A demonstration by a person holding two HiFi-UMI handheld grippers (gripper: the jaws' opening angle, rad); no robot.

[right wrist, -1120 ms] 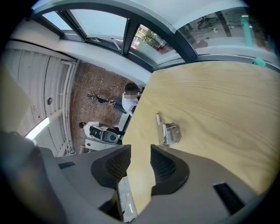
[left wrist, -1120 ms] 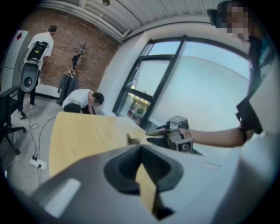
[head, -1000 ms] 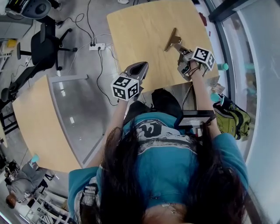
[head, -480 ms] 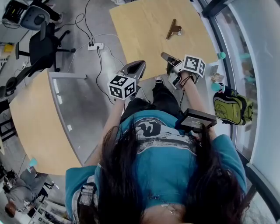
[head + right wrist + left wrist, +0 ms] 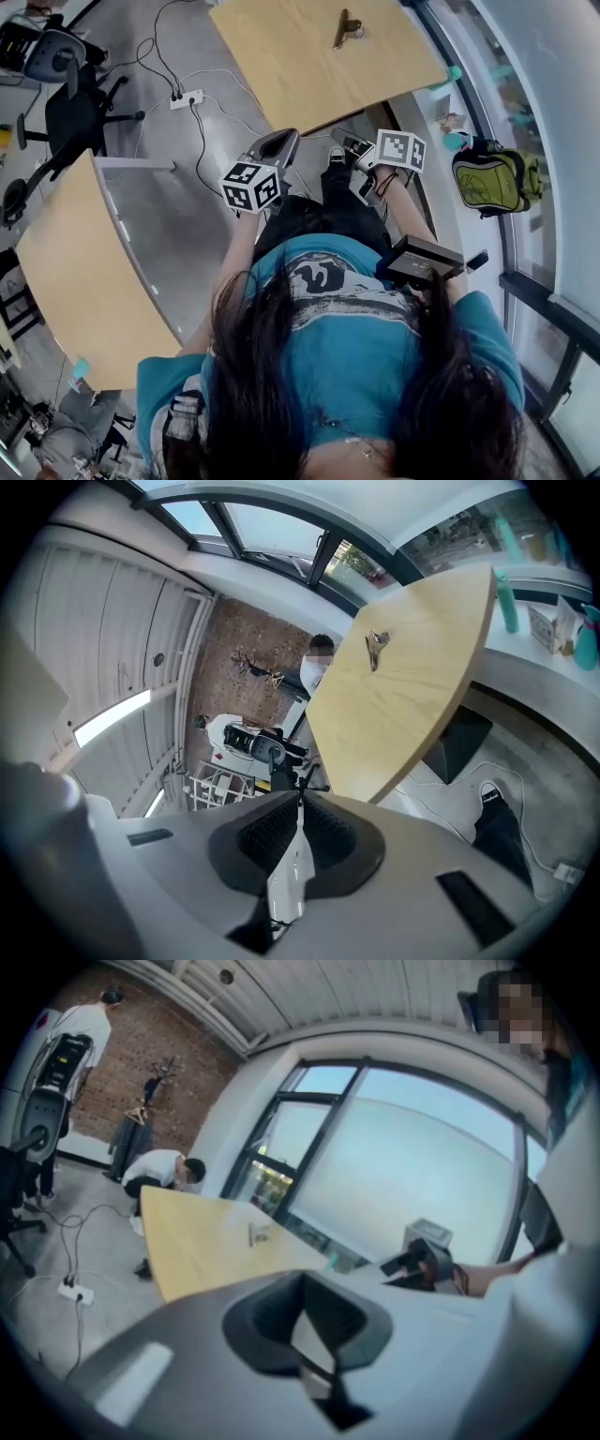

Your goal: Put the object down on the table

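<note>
A bronze metal clip (image 5: pixel 347 26) lies by itself on the light wooden table (image 5: pixel 281 66), far from both grippers. It also shows small in the left gripper view as the clip (image 5: pixel 260 1234) and in the right gripper view as the clip (image 5: pixel 377 645). My right gripper (image 5: pixel 341 141) hangs over the floor, short of the table's near edge. Its jaws are closing, almost together, with nothing between them (image 5: pixel 300 803). My left gripper (image 5: pixel 284 142) hangs beside it, also off the table, jaws together and empty (image 5: pixel 302 1279).
A second wooden table (image 5: pixel 66 272) stands at the left. An office chair (image 5: pixel 66 103) and a power strip (image 5: pixel 185 97) with cables are on the floor. A green backpack (image 5: pixel 492 178) and a teal bottle (image 5: pixel 453 73) sit by the window. A person (image 5: pixel 164 1171) crouches beyond the table.
The right gripper has come off the clip, which stays on the table, and its jaws have drawn together. Both grippers have pulled back from the table to over the floor.
</note>
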